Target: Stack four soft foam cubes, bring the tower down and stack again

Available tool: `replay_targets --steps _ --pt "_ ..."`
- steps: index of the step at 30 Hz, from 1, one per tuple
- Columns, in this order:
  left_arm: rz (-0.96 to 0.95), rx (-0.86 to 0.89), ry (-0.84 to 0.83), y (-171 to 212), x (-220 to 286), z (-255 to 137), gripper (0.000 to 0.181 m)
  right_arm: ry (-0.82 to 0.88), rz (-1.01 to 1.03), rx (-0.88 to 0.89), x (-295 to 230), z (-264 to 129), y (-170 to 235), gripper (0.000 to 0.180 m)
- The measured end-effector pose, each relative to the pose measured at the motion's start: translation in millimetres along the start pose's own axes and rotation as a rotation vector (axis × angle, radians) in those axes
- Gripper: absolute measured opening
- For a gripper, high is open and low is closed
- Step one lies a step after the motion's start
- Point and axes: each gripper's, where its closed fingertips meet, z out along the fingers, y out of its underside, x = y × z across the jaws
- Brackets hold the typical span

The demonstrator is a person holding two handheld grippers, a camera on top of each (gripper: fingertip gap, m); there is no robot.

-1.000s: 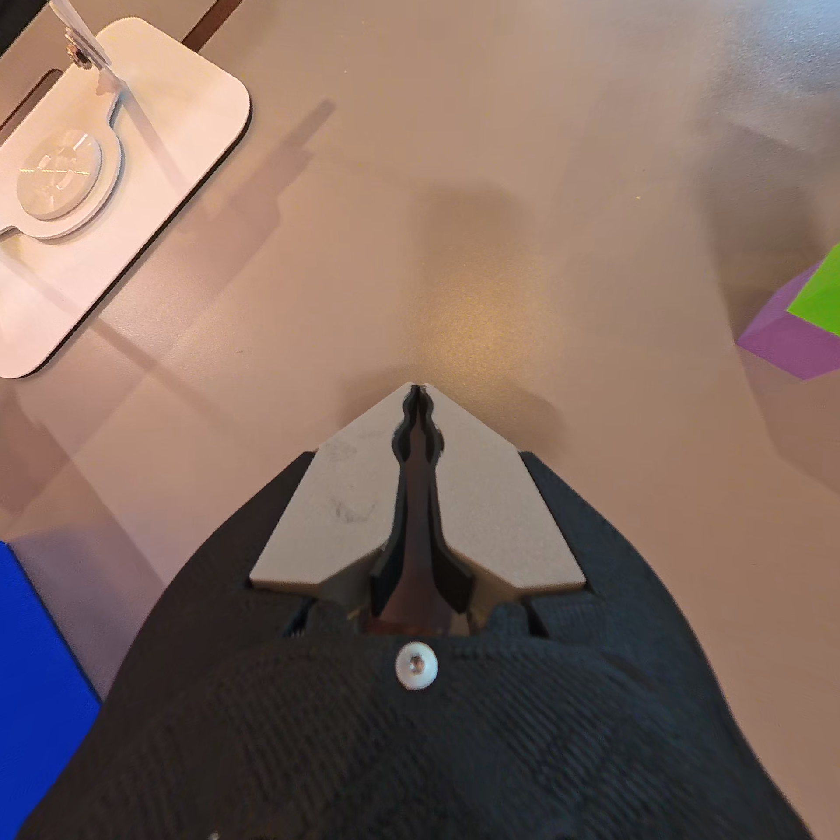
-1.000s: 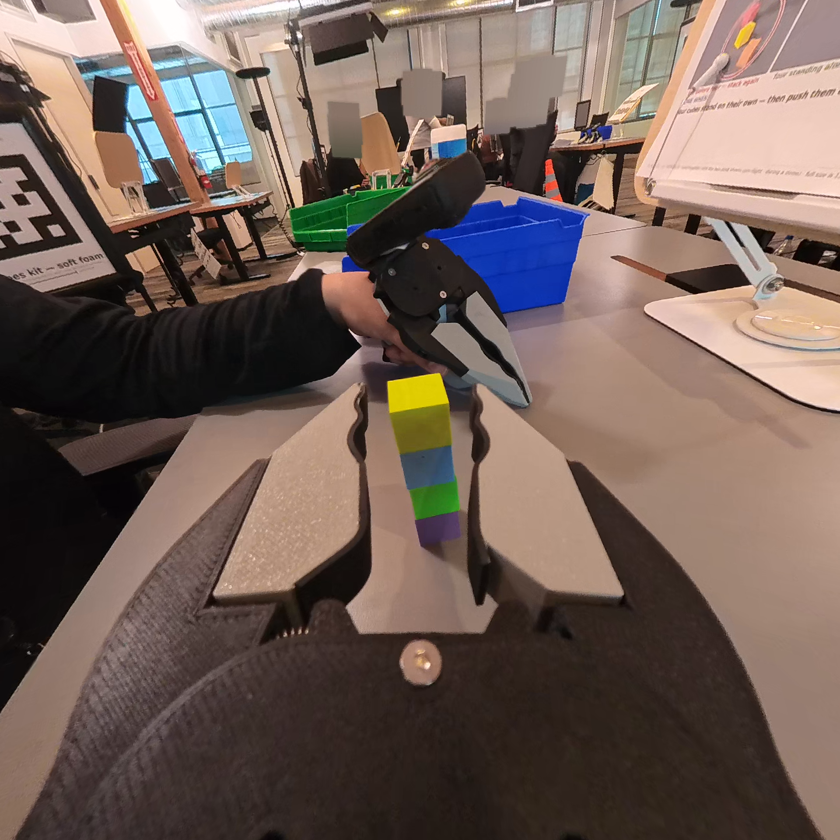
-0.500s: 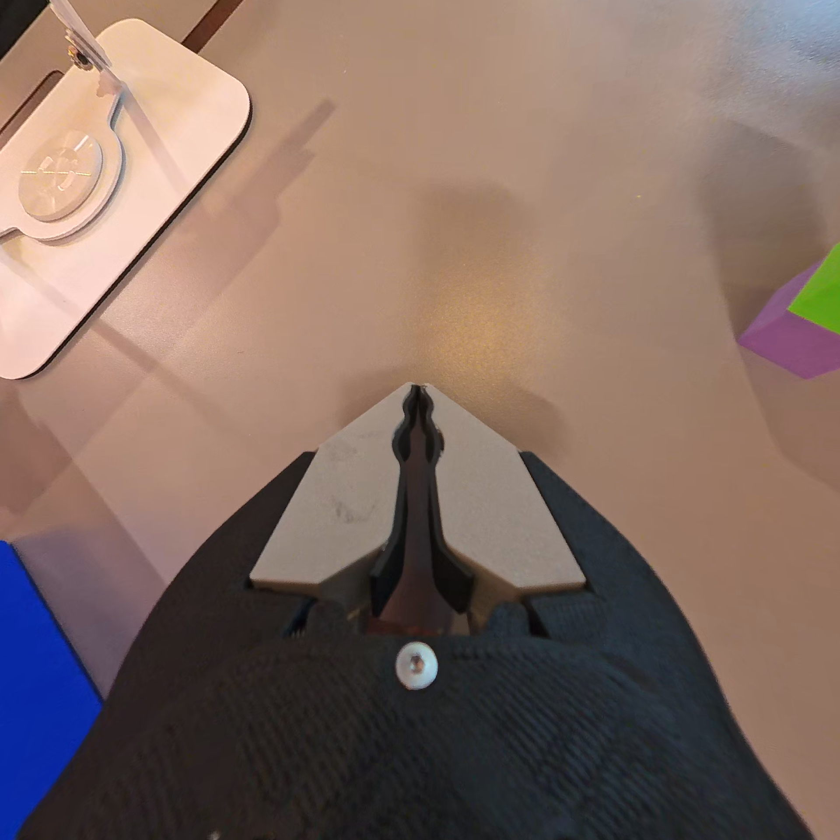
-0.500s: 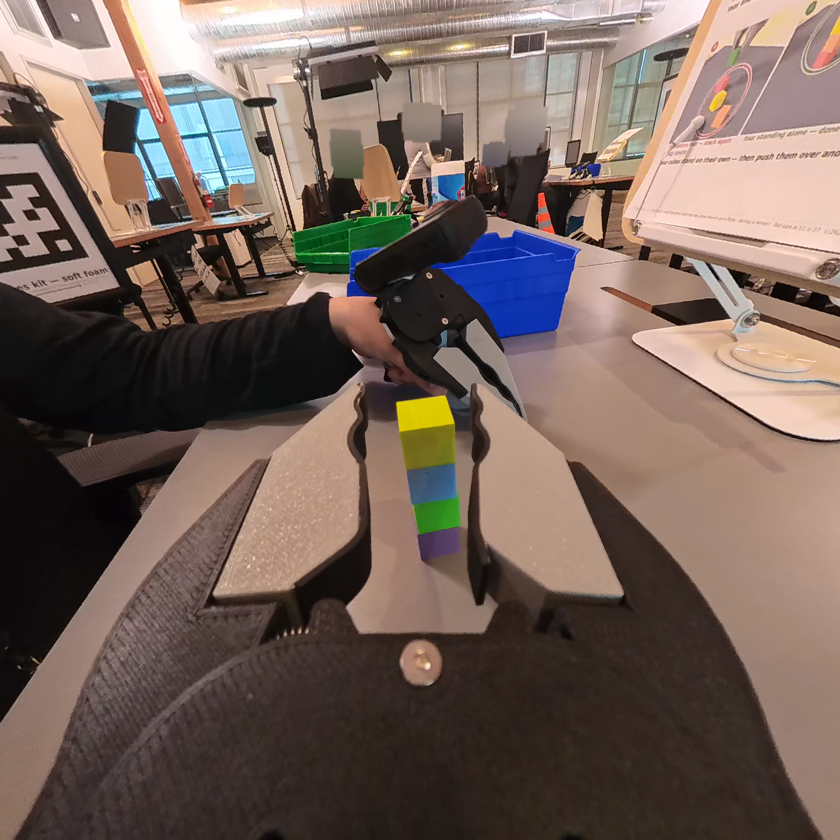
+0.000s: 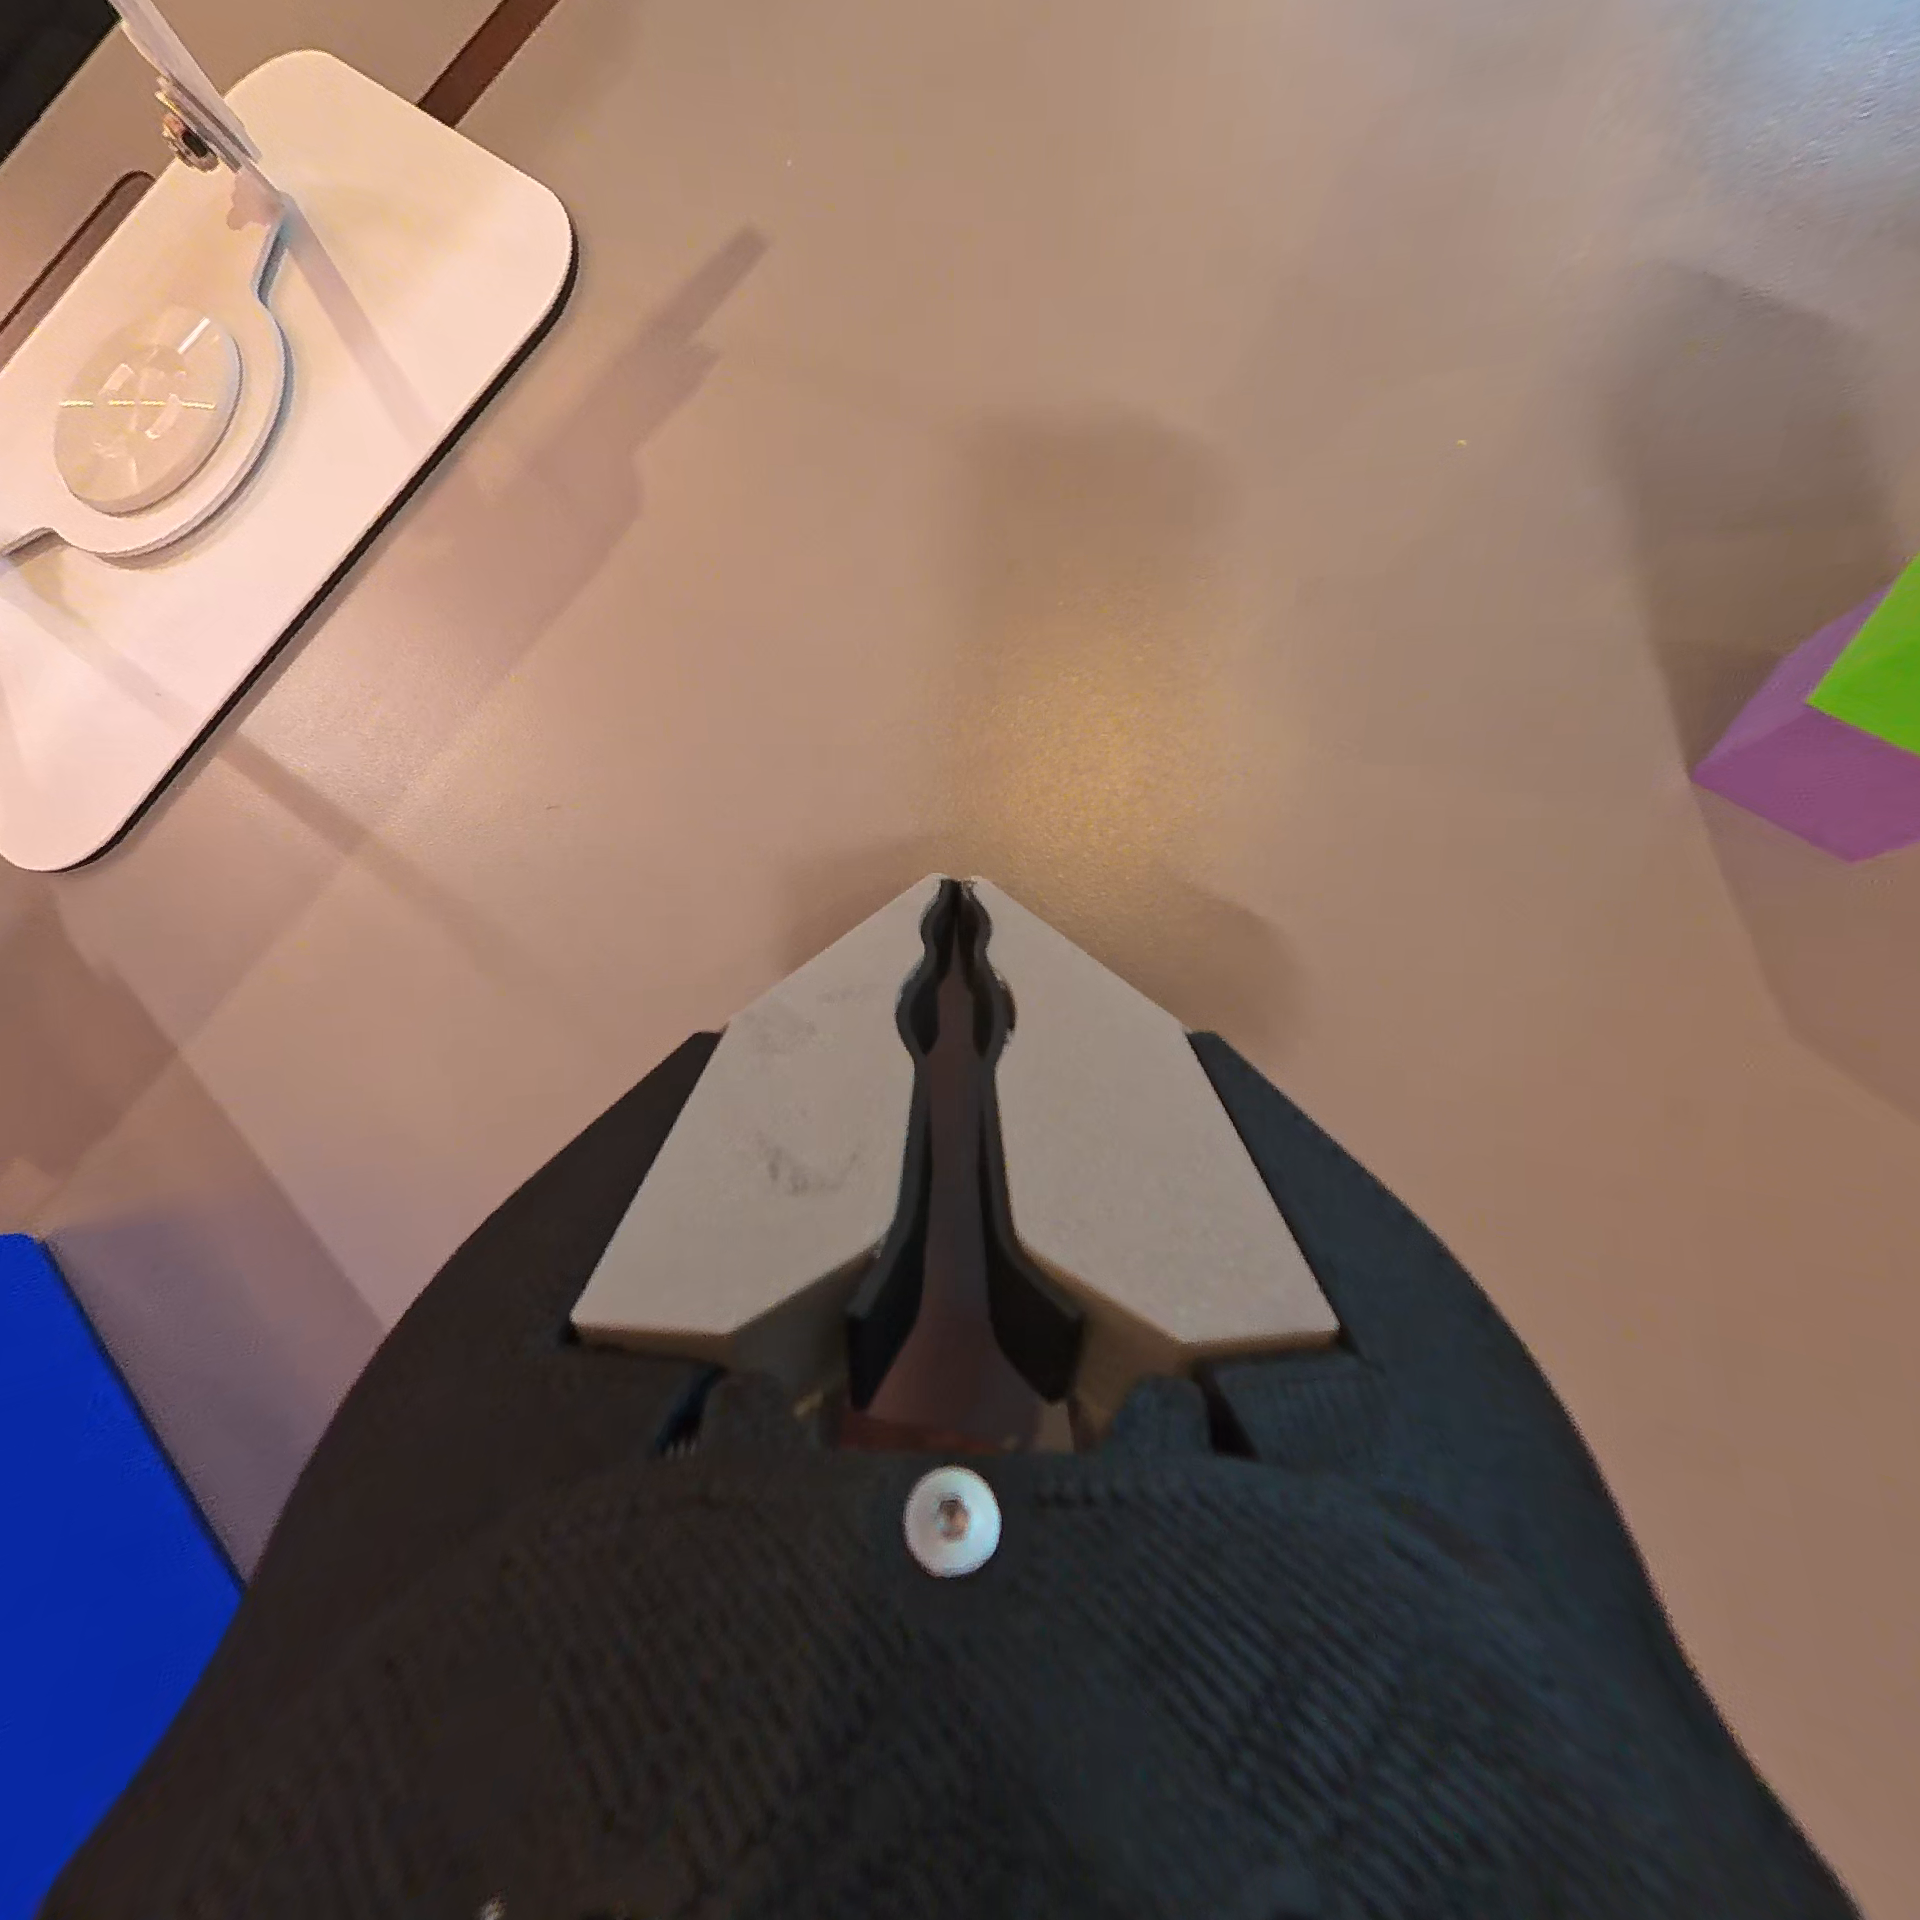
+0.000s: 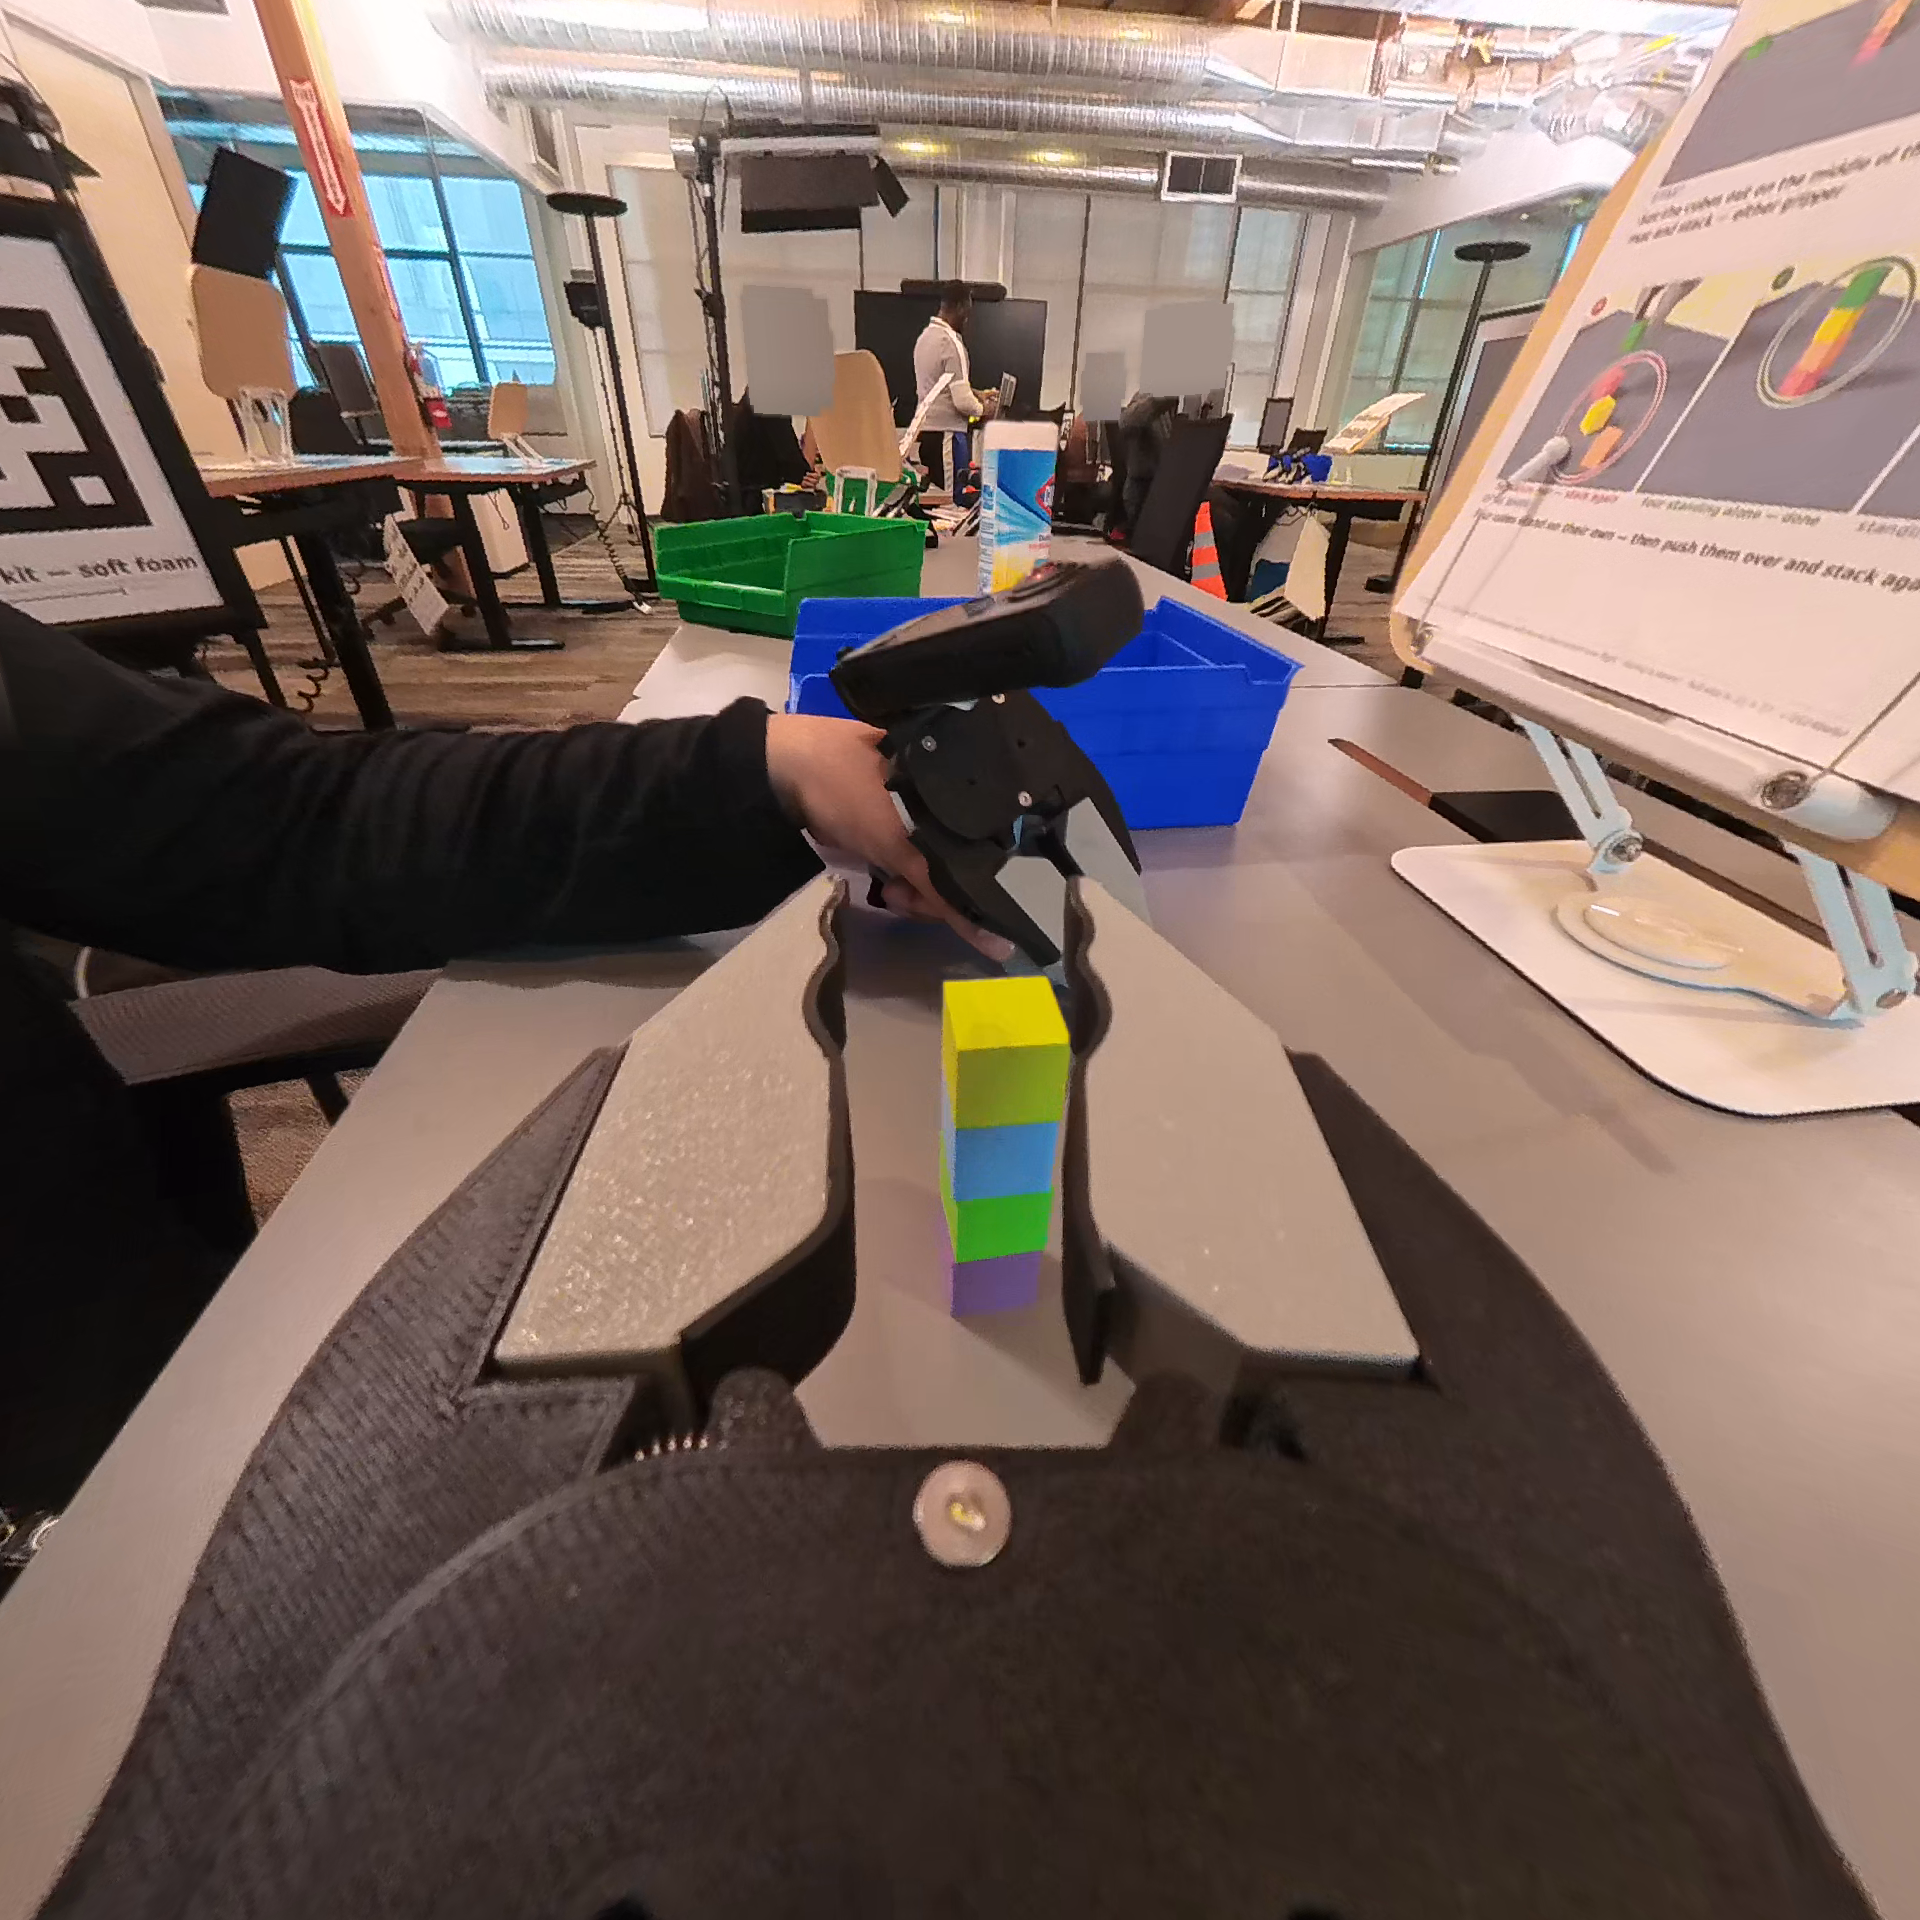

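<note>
Foam cubes point(image 6: 1000, 1148) are stacked four high on the tabletop point(image 6: 1455, 1164): purple, green, blue, yellow. Right gripper point(image 6: 956, 940) jaws spread around it, left gripper point(image 5: 958, 885) jaws pressed together, empty. Knocking down and restacking looks left.

Tower point(image 6: 1000, 1148): four cubes, one on another, on the table point(image 6: 1455, 1195), centre of the right wrist frame, between the right gripper point(image 6: 951, 935) fingers, touching neither.
Left gripper point(image 6: 1023, 914): just behind the tower.
Bin point(image 6: 1174, 717): behind the left gripper, on the table.
Stand point(image 6: 1662, 966): right edge of the frame, well apart from the tower.
Bottom cube point(image 5: 1808, 769): right edge of the left wrist frame, another cube point(image 5: 1881, 665) on it.
</note>
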Motion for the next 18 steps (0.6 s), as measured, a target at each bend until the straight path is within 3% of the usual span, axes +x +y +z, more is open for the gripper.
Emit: replay_targets --steps 18 --pt "0.0 -0.001 -0.001 0 0 0 0.0 -0.062 -0.123 -0.093 -31 15 7 0.035"
